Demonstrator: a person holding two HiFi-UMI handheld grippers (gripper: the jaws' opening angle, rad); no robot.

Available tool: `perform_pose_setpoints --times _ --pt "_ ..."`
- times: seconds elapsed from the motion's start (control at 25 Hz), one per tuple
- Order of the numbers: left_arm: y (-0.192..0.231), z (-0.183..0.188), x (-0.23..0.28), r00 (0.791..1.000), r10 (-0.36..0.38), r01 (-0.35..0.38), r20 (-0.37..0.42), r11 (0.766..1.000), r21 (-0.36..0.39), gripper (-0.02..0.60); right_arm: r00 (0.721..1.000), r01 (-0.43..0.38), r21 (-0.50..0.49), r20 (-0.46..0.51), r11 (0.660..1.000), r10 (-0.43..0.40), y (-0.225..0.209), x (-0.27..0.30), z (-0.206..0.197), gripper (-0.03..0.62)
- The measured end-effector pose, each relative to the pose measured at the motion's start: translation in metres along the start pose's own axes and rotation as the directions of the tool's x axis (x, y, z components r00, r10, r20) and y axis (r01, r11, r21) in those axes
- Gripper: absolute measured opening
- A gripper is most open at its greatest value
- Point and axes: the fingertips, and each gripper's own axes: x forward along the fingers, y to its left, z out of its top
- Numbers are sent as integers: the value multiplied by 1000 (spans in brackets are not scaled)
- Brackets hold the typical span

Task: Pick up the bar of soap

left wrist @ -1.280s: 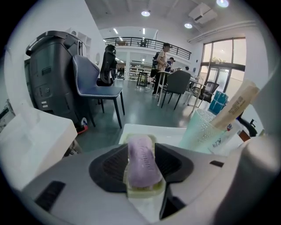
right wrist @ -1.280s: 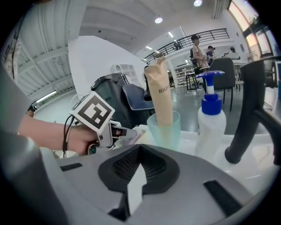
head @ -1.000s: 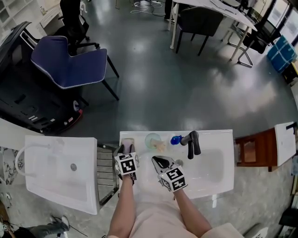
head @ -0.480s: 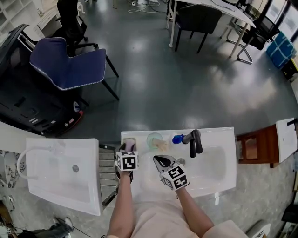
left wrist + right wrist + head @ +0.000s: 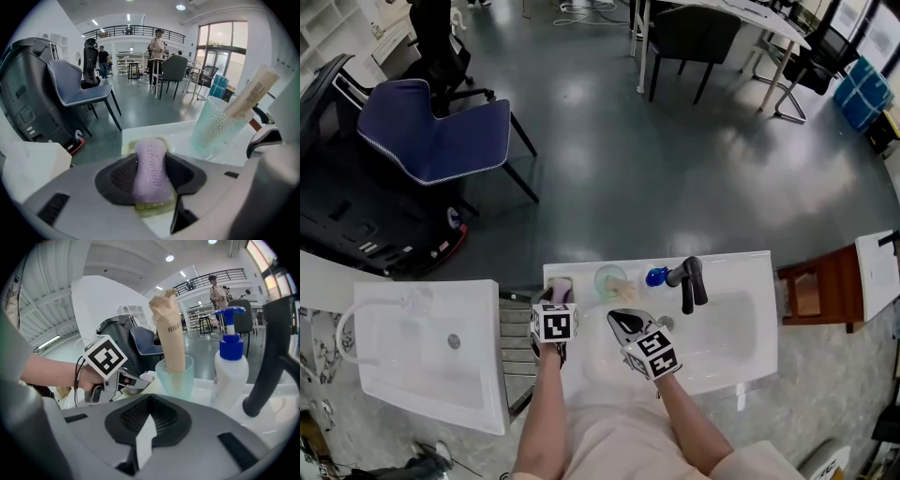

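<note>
While my left gripper [image 5: 151, 161] clasps the bar of soap [image 5: 150, 183], which rests on its yellow dish [image 5: 153, 206] at the sink [image 5: 741, 268] rim, slick sides may let it squirt free; right gripper [image 5: 150, 401] closed, empty

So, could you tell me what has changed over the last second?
Little: the left gripper crept slightly forward, its jaws on both sides of the bar of soap, which still rests on its yellowish dish. The right gripper stays over the basin, empty.
</note>
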Motion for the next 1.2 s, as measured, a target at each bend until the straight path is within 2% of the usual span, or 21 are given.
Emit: perform_pose_setpoints --times 0.36,0.6,1.0,1.2 --pt "2 0 -4 999 -7 8 46 1000 -19 193 1000 17 -5 24 1000 -17 -2 -6 7 5" --pt "4 4 -13 994 13 -9 112 999 -35 193 999 23 -17 32 1000 -22 -1 -8 9 5" --pt "7 14 -40 978 31 -28 207 999 -20 193 998 34 -43 47 998 -32 9 -13 14 5" --pt "3 19 -57 966 9 -4 259 1000 -21 193 996 60 -33 68 998 -58 12 -18 16 5"
